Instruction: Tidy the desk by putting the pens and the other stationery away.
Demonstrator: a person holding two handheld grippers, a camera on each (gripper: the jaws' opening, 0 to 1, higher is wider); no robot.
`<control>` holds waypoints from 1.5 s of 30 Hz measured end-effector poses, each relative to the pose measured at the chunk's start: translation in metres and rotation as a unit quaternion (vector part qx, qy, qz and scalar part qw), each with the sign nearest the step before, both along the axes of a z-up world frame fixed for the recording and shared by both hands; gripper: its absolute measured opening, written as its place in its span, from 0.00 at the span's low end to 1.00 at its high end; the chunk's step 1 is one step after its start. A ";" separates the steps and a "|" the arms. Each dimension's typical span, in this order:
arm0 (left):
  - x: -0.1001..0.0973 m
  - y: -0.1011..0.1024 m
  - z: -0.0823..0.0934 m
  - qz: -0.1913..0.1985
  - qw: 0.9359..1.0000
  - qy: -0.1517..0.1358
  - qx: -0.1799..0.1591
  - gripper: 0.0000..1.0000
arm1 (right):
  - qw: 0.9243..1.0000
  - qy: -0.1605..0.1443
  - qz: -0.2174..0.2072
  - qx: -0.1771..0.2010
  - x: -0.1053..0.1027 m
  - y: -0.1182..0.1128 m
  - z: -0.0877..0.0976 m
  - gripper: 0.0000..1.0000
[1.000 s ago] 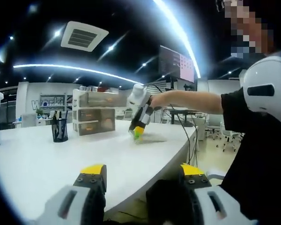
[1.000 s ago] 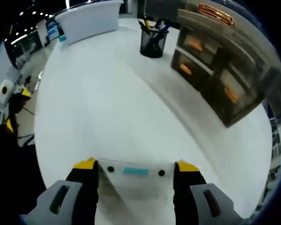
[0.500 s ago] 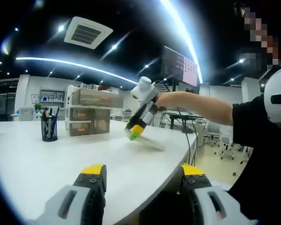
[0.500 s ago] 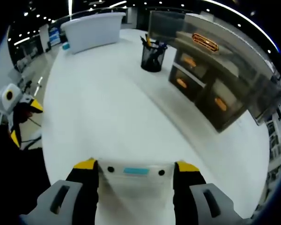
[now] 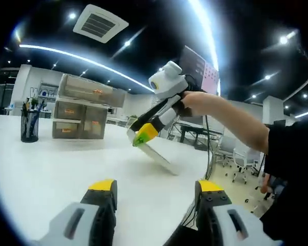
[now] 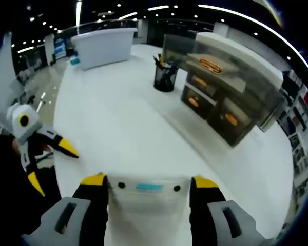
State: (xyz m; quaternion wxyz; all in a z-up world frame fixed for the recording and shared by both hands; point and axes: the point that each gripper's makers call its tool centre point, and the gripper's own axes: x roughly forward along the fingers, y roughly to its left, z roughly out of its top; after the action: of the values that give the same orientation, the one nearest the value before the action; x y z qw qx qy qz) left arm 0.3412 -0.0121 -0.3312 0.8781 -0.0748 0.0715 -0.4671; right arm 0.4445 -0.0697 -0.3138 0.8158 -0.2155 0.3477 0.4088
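My right gripper [image 6: 149, 182] is shut on a flat, translucent plastic case [image 6: 146, 199] with a blue label and two dark dots. In the left gripper view the right gripper [image 5: 139, 137] holds that case [image 5: 160, 157] tilted, its low end near the white desk [image 5: 56, 169]. A black mesh pen cup [image 6: 166, 77] full of pens stands beside a grey drawer unit [image 6: 223, 105]; both appear far left as the pen cup [image 5: 30, 124] and drawers [image 5: 79, 114]. My left gripper [image 5: 155, 189] is open over the desk's near edge, nothing between its jaws, and appears at the left [image 6: 51, 166].
A large white bin [image 6: 101, 45] stands at the far end of the desk [image 6: 118, 128]. A person's arm [image 5: 231, 120] reaches in from the right behind the right gripper. Office chairs and desks lie beyond the desk's right edge.
The right gripper has raised the clear case off the desk and tilted it up. The left gripper has swung closer to the right gripper, over the desk.
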 end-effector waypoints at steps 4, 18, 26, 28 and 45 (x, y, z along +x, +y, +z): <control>0.006 -0.016 0.001 -0.011 1.000 0.013 -0.014 0.61 | 1.000 -0.007 -0.002 0.008 -0.003 -0.002 0.004 0.60; 0.034 -0.061 0.010 -0.006 0.997 0.049 -0.055 0.62 | 0.998 -0.038 -0.016 0.044 -0.009 -0.011 0.017 0.60; 0.047 -0.081 0.007 -0.012 0.995 0.073 -0.065 0.61 | 0.997 -0.050 -0.023 0.056 -0.013 -0.015 0.022 0.59; 0.049 -0.082 0.006 -0.009 0.995 0.074 -0.066 0.60 | 0.996 -0.053 -0.024 0.060 -0.015 -0.014 0.023 0.59; 0.053 -0.095 0.015 0.001 0.994 0.074 -0.083 0.55 | 0.993 -0.077 -0.031 0.087 -0.024 -0.012 0.032 0.59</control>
State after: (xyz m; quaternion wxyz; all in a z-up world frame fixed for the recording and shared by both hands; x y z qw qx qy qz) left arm 0.3939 -0.1067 -0.3162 0.8617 -0.1814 0.0972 -0.4638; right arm 0.4208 -0.0818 -0.2816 0.8682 -0.1636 0.2530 0.3943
